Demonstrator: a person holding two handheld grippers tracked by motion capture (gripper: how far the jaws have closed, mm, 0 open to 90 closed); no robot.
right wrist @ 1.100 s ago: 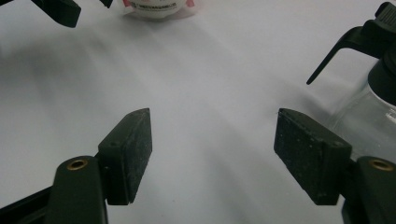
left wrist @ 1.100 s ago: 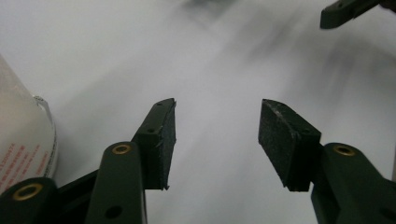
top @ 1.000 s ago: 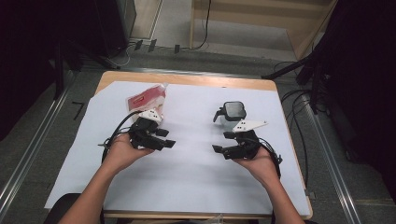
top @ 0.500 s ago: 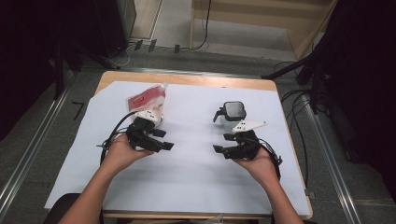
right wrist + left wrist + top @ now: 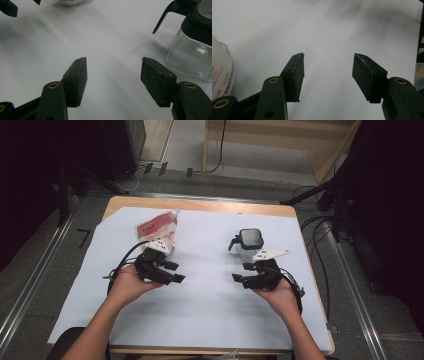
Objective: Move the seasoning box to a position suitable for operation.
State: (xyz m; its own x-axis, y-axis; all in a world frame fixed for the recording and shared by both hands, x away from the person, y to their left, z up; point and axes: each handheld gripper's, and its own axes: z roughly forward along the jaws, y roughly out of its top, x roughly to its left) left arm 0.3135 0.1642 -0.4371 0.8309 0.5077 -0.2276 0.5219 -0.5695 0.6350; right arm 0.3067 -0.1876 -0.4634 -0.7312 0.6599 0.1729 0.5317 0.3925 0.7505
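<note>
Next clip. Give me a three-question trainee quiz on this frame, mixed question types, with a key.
1. True or false: the left gripper is shut on the pouch.
2. Multiple choice: the glass jar with the black lid stands nearest to
A. the right gripper
B. the left gripper
C. the table's near edge
3. Fill in: both grippers hover over a white ____ that covers the table.

Key
1. False; its jaws are apart with nothing between them.
2. A
3. sheet
</note>
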